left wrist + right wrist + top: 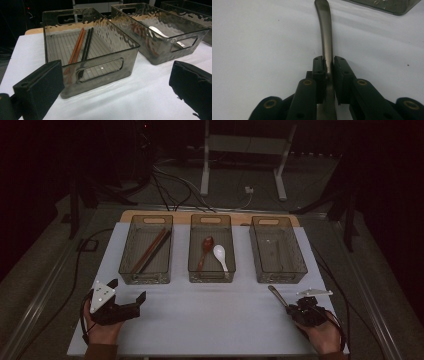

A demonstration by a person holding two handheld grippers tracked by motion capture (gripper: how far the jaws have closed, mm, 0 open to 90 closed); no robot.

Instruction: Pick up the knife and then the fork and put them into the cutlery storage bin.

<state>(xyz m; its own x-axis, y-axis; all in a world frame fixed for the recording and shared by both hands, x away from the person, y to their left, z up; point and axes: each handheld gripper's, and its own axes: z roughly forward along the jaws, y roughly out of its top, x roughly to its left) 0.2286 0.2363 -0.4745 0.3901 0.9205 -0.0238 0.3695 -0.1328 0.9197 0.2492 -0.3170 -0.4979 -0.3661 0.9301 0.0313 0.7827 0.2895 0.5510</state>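
Across the white surface (210, 315) stand three smoky plastic bins in a row; the right-hand bin (278, 249), upper right of centre in the high view, sits empty just beyond the work in hand. Lower right in that frame, the right gripper (294, 308) is pinching a metal utensil handle (325, 42) — narrow, flat, gently curved, lying low over the surface. It looks stiff and light, yet smooth enough to swivel between the pads, so I judge a hold nearer the middle of its length steadier than one at its tip. The left gripper (128, 292), lower left, rests spread wide — nothing between its jaws.
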